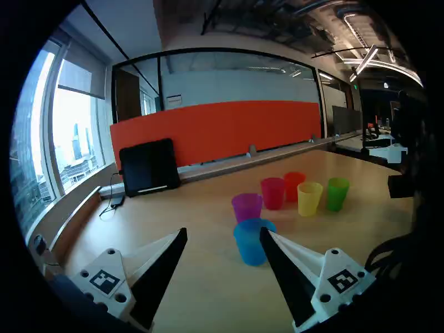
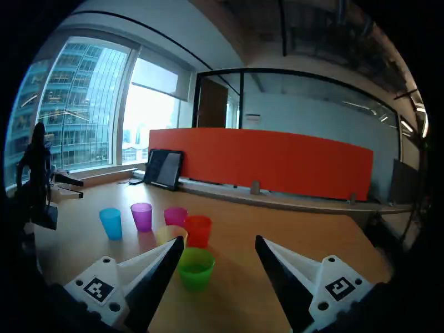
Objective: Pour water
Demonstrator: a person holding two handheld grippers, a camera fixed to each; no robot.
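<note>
Left gripper [image 1: 222, 230]: fingers spread wide, nothing pinched. A blue cup [image 1: 252, 241] stands upright on the wood table [image 1: 194, 288] in the gap btwn them, close to the right-hand finger, which overlaps its rim edge in the left gripper view; can't tell if they touch. Its mouth faces up, the inside looks plain blue, and can't tell if there's water in it. Just behind it is a purple cup [image 1: 247, 206], then a pink cup [image 1: 272, 192] w/ a red cup [image 1: 293, 186] right behind, then a yellow cup [image 1: 309, 198] and a green cup [image 1: 337, 193] further right. All are upright and bunched close, contents not readable. Right gripper [image 2: 219, 238]: fingers also apart, gripping nothing. In the right gripper view the green cup is nearest, just beside the left-hand finger and inside the gap, w/ its interior too dim to judge for liquid. The yellow cup is partly hidden behind that fingertip and the red one sits beside it. The pink, purple and blue cups trail off leftward, w/ the blue one set a bit apart. At the table's far edge a dark tablet [image 2: 164, 168] leans upright in front of an orange partition [image 2: 266, 161], w/ a window [image 2: 83, 111] to the left.
</note>
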